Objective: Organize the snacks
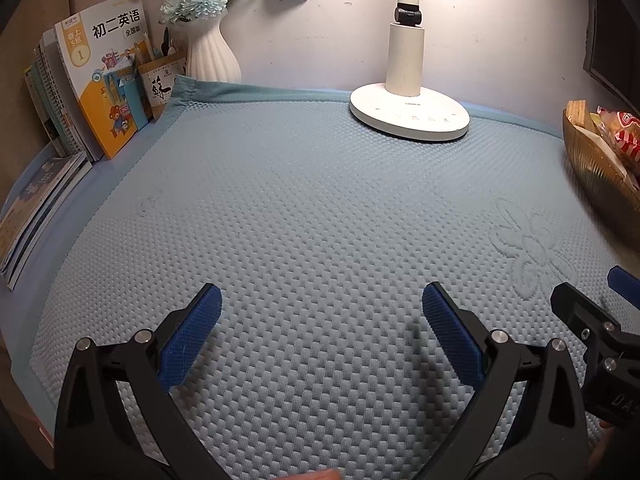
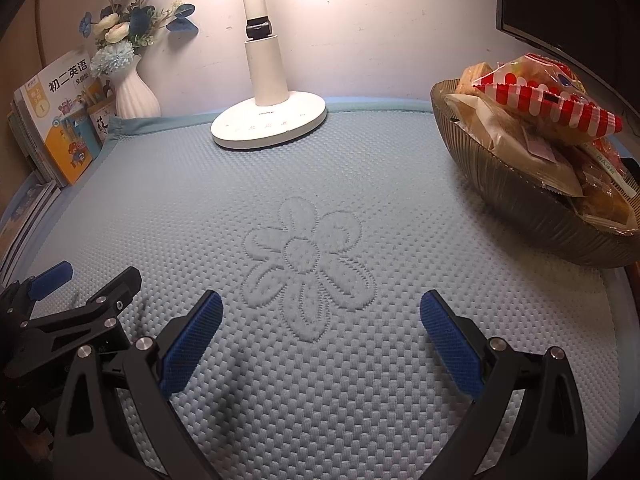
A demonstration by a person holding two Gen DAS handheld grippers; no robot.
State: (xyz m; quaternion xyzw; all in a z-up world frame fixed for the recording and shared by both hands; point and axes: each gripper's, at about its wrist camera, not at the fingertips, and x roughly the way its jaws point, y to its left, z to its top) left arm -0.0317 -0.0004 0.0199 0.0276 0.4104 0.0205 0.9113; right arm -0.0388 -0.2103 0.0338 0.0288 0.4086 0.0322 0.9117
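Observation:
A ribbed glass bowl (image 2: 532, 204) at the right of the blue mat holds several wrapped snacks, topped by a red-and-white striped packet (image 2: 552, 100). The left wrist view catches only the bowl's edge (image 1: 592, 172) at far right. My left gripper (image 1: 322, 300) hovers open over the bare mat, nothing between its blue pads. My right gripper (image 2: 320, 306) is open too, empty, just in front of the stitched flower (image 2: 306, 264). The bowl lies ahead and to the right of it. Each gripper shows at the side of the other's view, the right one (image 1: 600, 320) and the left one (image 2: 60, 308).
A white desk lamp (image 2: 268, 120) stands at the back middle of the blue textured mat (image 1: 304, 200). A white vase of flowers (image 1: 210, 48), a pen holder and upright books (image 1: 104, 80) line the back left; flat books (image 1: 36, 208) lie along the left edge. A dark monitor (image 2: 568, 4) sits behind the bowl.

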